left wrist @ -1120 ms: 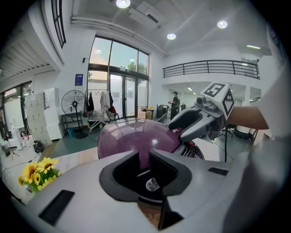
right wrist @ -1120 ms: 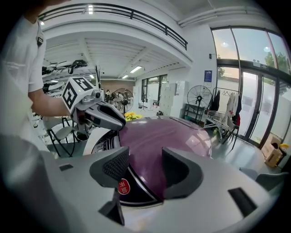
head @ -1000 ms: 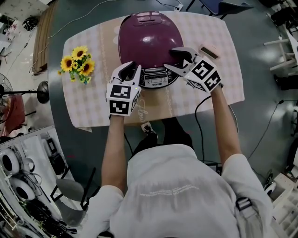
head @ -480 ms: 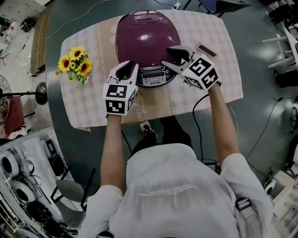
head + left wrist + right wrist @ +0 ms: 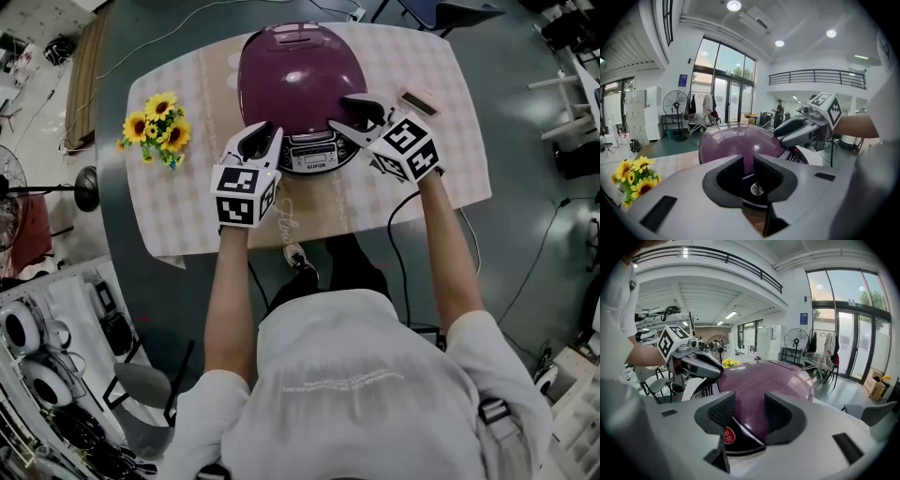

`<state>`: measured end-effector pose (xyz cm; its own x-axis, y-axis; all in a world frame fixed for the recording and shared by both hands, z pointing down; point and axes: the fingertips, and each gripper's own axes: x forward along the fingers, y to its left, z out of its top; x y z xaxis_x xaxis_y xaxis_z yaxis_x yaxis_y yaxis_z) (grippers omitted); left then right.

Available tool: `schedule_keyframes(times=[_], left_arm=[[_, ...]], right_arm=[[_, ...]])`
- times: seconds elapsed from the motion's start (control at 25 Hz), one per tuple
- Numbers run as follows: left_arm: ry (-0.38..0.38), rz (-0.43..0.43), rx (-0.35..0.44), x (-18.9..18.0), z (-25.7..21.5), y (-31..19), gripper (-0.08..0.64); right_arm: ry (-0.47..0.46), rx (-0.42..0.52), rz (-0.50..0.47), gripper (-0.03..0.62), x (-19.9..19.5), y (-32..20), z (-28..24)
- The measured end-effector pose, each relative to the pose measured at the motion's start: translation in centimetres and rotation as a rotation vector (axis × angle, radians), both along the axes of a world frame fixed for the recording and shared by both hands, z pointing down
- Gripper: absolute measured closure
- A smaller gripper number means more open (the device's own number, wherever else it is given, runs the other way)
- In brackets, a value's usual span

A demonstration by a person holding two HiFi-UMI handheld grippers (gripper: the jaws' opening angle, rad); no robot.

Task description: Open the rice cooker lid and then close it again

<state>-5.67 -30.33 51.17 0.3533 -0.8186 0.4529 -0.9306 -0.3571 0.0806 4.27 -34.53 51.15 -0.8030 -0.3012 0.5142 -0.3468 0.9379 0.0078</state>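
Note:
A rice cooker (image 5: pixel 298 75) with a glossy purple lid stands on the table with the lid down and its control panel (image 5: pixel 314 155) facing me. My left gripper (image 5: pixel 258 137) sits at the cooker's front left, jaws a narrow gap apart with nothing clamped; through the gap (image 5: pixel 748 164) I see the cooker's (image 5: pixel 736 140) dark lower front. My right gripper (image 5: pixel 352 114) reaches over the front right rim. Its jaws have just been closing but stand apart (image 5: pixel 750 404), the lid's (image 5: pixel 764 376) edge showing beyond them, nothing pressed between the pads.
A bunch of sunflowers (image 5: pixel 157 127) lies on the table's left side. A small flat box (image 5: pixel 419 100) sits right of the cooker. The checked tablecloth (image 5: pixel 427 183) hangs toward me at the front edge. A cable runs off the table's far side.
The right gripper's jaws stand a little closer together than a second ago. Both grippers stay at the cooker's front and the lid stays down.

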Motion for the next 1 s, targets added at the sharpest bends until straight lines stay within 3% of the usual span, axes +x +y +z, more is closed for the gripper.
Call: schedule_keyframes(times=[0.2,0.4,0.68,0.8,1.0], left_arm=[[0.04,0.036,-0.019,0.1,0.5,-0.2,0.485],[-0.041,0.066,-0.04,-0.5,0.4,1.5,0.485],[0.061,-0.018,0.088,-2.7,-4.4,3.9,0.514],[0.046,-0.019,0.149,-3.0,-6.9,5.1,0.531],[-0.014,-0.022,0.259,-3.1,-10.8,7.1,0.545]], right_arm=[[-0.037,-0.031,0.039,0.38,0.2,-0.3,0.4],[-0.094,0.007,0.18,0.396,1.8,-0.2,-1.0],[-0.096,0.129,0.342,0.525,5.4,2.4,-5.5],[-0.086,0.178,0.386,0.559,6.4,3.8,-7.3],[-0.159,0.239,0.41,0.566,7.7,6.0,-11.5]])
